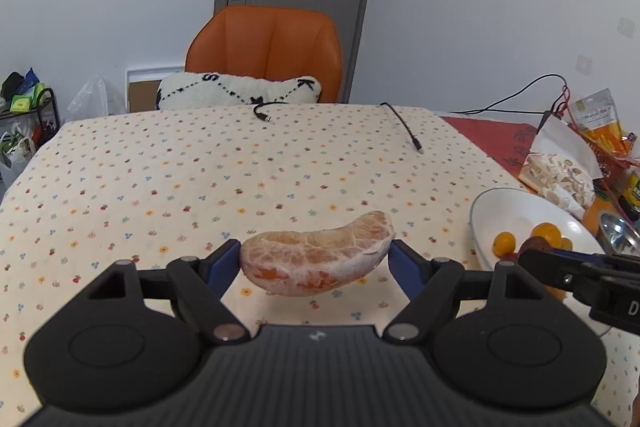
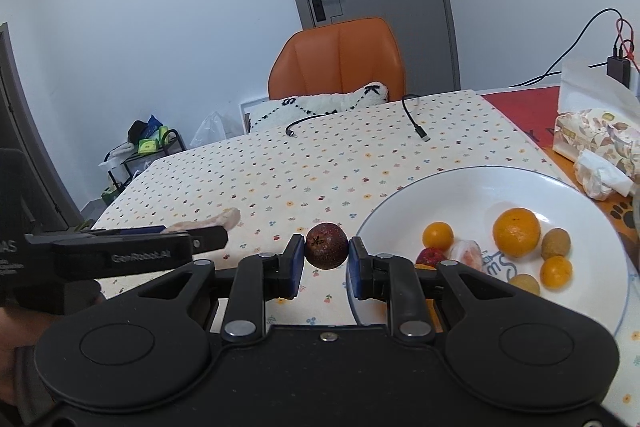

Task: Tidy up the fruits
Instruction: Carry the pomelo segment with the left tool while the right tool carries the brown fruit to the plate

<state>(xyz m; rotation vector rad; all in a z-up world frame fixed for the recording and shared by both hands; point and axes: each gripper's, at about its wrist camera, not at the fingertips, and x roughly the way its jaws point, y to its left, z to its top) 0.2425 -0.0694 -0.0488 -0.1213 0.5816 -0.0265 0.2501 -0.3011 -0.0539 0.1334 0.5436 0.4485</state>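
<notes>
My left gripper (image 1: 316, 255) is shut on a peeled pomelo segment (image 1: 316, 253), held above the dotted tablecloth (image 1: 200, 179). My right gripper (image 2: 323, 253) is shut on a small dark red round fruit (image 2: 326, 245), held just left of the white plate (image 2: 580, 195). The plate holds an orange (image 2: 516, 231), small kumquats (image 2: 438, 235), brownish longans (image 2: 556, 243), a red fruit (image 2: 429, 255) and a peeled segment (image 2: 466, 253). In the left wrist view the plate (image 1: 504, 211) lies at the right, with the right gripper (image 1: 580, 267) over it.
An orange chair (image 1: 266, 51) with a white cushion (image 1: 240, 91) stands behind the table. Black cables (image 1: 404, 127) lie at the far edge. Snack bags and tissue packs (image 2: 596, 139) crowd the right side on a red mat (image 1: 492, 139). A cluttered rack (image 1: 24, 115) stands at the left.
</notes>
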